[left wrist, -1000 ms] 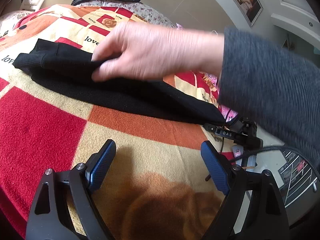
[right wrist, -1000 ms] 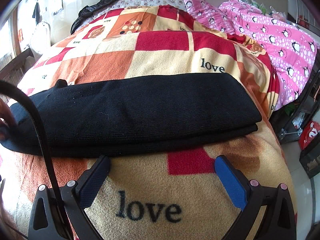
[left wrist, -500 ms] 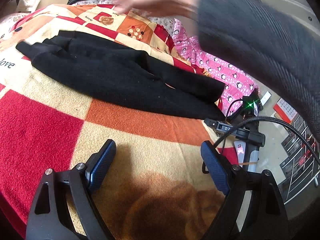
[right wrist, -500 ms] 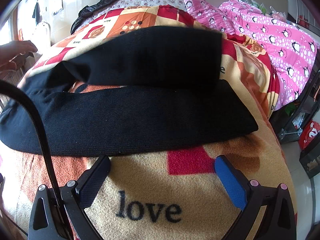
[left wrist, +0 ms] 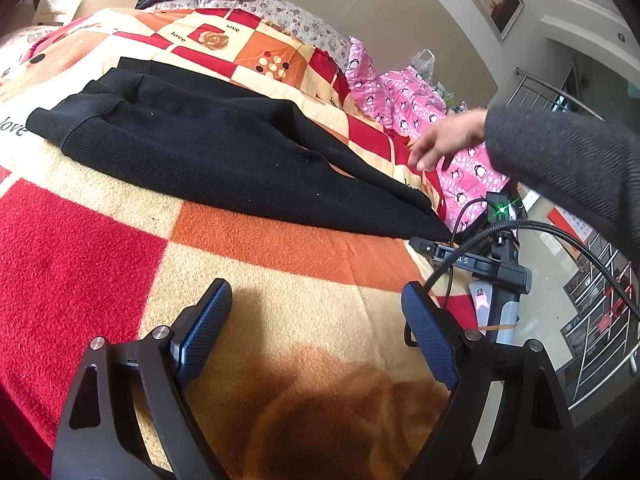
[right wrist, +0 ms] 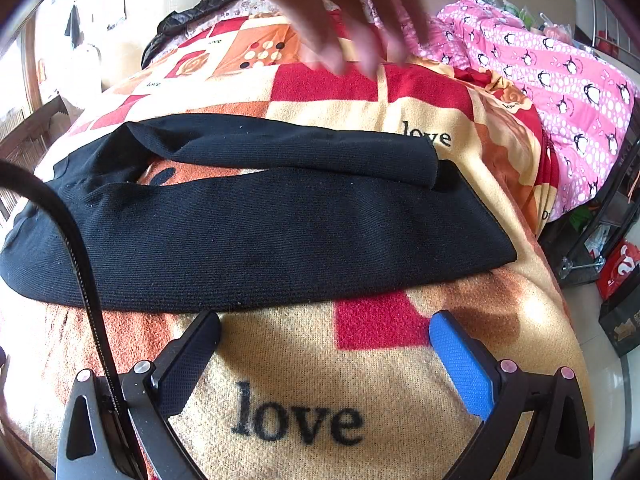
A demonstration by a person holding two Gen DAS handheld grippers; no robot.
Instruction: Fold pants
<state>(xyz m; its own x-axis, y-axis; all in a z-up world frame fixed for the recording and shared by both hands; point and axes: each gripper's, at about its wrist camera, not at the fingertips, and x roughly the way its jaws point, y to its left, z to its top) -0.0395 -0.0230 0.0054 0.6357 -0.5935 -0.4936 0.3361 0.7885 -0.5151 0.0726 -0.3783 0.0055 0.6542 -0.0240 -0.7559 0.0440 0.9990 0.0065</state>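
Checked fleece blanket (right wrist: 312, 364) covers the bed where both tools rest: the left gripper (left wrist: 316, 320) and right gripper (right wrist: 326, 346) gape wide, empty, just short of the black pants (right wrist: 256, 236). These lie spread with legs apart, so folding seems barely begun. A bare hand (left wrist: 444, 140) in a grey sleeve (left wrist: 560, 160) hovers beyond them, fingers splayed.

Each gripper (left wrist: 316, 336) (right wrist: 325, 350) had a black frame, silver screws and blue textured pads (left wrist: 430, 340). A black cable (right wrist: 86, 280) crossed one; the person wore a grey knitted sleeve (left wrist: 560, 164).
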